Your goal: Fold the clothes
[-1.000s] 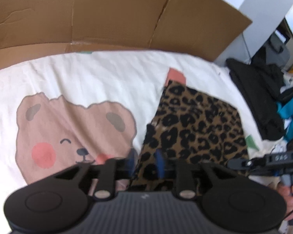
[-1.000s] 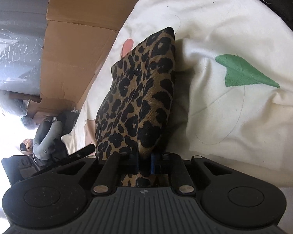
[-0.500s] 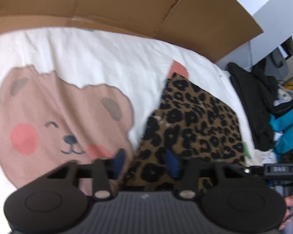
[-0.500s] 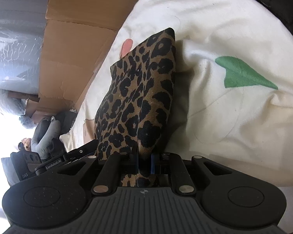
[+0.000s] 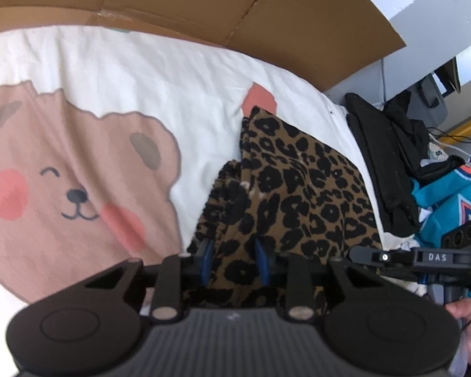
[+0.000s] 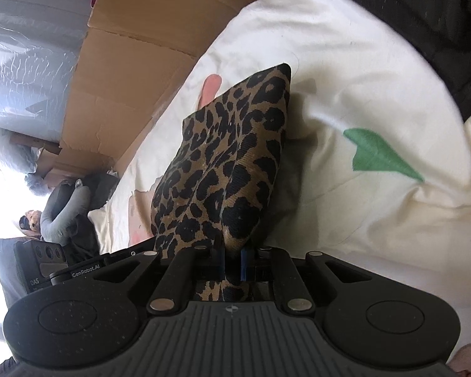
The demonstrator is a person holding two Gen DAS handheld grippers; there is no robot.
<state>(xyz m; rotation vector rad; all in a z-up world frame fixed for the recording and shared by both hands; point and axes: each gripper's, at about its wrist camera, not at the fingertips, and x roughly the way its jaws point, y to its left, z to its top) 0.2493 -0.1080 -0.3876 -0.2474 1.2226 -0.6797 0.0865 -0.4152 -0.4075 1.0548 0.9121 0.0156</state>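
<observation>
1. We see a leopard-print cloth (image 5: 301,188), woven, tan with black blotches, lying folded on a cream sheet (image 5: 160,72). In the right wrist view the cloth (image 6: 229,169) rises as a tapered, creased wedge from the claw to a rounded far corner.
2. Left gripper (image 5: 235,259): blue-padded fingers stand apart, with the cloth's near edge lying between them; the pads are not pressed together. We record it as released, straddling the cloth.
3. Right gripper (image 6: 232,262): fingers drawn close, clenched on a bunched edge of the cloth, which runs down between them and shows again below.
4. The sheet is soft and rumpled and carries a printed bear face (image 5: 75,185) in dusty pink, plus a green leaf shape (image 6: 380,154).
5. Hard to make out: the left view is motion-blurred at the cloth's near folds; each gripper body hides the cloth's nearest edge. A pink patch (image 5: 259,99) sits partly under the cloth's far corner.
6. Room: cardboard panels (image 5: 204,0) stand behind the sheet. A black garment (image 5: 383,157) and a teal one (image 5: 449,194) are heaped to the right. A hand (image 5: 468,323) is cut off at the frame edge.
</observation>
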